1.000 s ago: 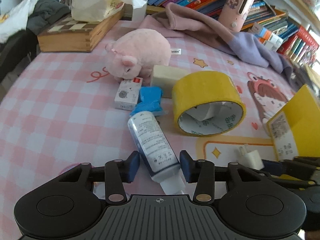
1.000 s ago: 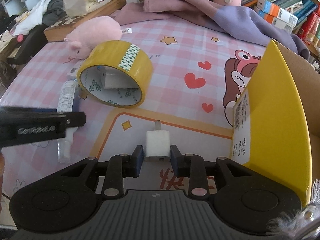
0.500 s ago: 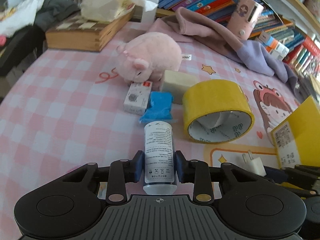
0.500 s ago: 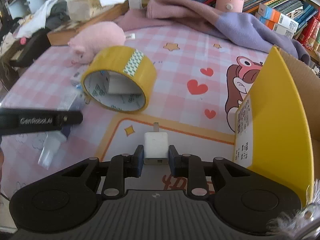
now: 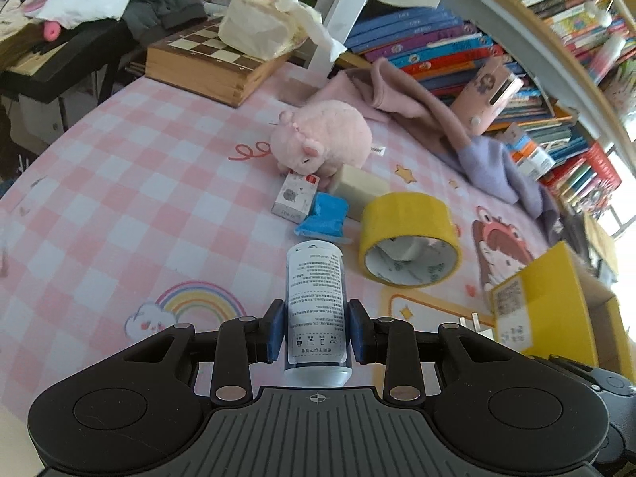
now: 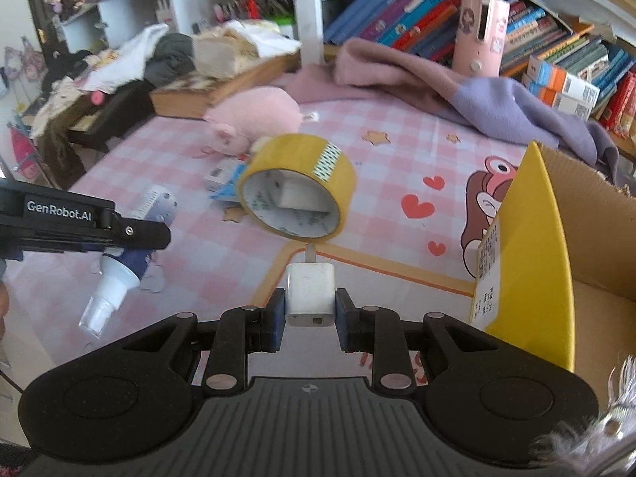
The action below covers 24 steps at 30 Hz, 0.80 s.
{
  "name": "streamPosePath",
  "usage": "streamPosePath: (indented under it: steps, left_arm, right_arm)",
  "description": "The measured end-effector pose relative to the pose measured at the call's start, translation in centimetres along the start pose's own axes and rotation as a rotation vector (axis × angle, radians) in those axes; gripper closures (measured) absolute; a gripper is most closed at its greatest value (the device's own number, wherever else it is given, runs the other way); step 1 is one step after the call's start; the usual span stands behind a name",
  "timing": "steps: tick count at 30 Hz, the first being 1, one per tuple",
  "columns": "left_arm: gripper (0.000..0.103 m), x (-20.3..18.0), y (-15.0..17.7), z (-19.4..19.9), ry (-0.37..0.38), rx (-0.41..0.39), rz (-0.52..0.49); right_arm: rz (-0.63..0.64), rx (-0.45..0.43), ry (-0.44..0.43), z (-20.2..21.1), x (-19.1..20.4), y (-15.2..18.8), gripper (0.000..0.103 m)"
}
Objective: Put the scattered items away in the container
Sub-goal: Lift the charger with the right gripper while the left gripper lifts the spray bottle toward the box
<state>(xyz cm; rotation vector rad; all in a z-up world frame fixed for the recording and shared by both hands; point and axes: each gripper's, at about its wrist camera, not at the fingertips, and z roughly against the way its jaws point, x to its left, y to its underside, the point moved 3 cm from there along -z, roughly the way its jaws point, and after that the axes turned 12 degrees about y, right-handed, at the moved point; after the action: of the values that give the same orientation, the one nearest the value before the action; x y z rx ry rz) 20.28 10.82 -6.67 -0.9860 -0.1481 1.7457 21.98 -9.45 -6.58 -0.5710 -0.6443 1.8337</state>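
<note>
My left gripper (image 5: 316, 334) is shut on a white and blue spray bottle (image 5: 316, 302), lifted off the pink checked cloth; in the right wrist view the bottle (image 6: 119, 274) hangs nozzle down at the left. A white plug adapter (image 6: 310, 292) sits clamped in my right gripper (image 6: 310, 320), raised above the cloth. The yellow-flapped cardboard box (image 6: 564, 262) stands open just right of it. On the cloth lie a yellow tape roll (image 5: 409, 238), a pink plush pig (image 5: 322, 139), a small white carton (image 5: 294, 196), a blue packet (image 5: 324, 216) and a beige block (image 5: 359, 189).
A wooden chess box (image 5: 206, 63) with a tissue pack on it stands at the back left. A pink and lilac garment (image 5: 445, 119) drapes along the back, before rows of books (image 5: 457, 47). A pink device (image 6: 479, 31) stands upright by the books.
Both grippers closed on their objects and lifted them: the bottle swung up from lying on the cloth into the left jaws, and the adapter rose off the cloth in the right jaws.
</note>
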Motion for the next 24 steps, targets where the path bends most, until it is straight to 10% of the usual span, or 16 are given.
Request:
streamPosePath:
  steps: [24]
  left_arm:
    - [0.072, -0.9, 9.6, 12.0, 0.151, -0.055, 0.03]
  right_arm:
    - [0.015, -0.035, 0.005, 12.7, 2.7, 8.0, 0.079]
